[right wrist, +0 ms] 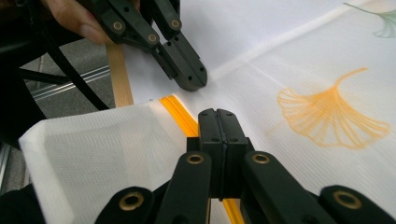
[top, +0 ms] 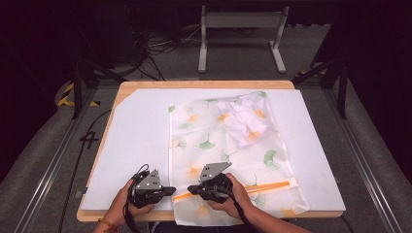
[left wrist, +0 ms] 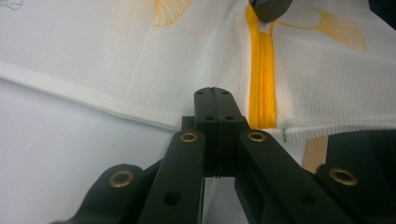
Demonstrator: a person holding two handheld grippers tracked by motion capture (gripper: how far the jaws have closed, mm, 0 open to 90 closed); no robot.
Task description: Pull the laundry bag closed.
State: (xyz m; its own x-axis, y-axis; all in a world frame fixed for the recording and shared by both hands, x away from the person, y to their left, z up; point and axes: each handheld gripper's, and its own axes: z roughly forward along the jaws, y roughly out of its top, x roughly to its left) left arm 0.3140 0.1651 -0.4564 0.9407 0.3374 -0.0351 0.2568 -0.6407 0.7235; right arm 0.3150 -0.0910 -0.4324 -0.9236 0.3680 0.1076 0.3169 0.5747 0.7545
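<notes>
Bag: your white mesh laundry bag with ginkgo-leaf print point(top: 228, 145) lay on the white table mat point(top: 136, 141), long axis running away from you | zipper: orange zipper point(top: 262, 187) ran crosswise along the bag's near end | left gripper point(top: 171, 190): jaws pressed together at the bag's left edge beside the zipper's end, whether pinching mesh unclear | right gripper point(top: 190, 191): jaws pressed together over the zipper, grip unclear

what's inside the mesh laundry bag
Through the mesh laundry bag a crumpled white garment with orange print shows near its far right corner. The rest looks flat and empty, though the near end lies under the right gripper and hand, so that part cannot be checked.
</notes>
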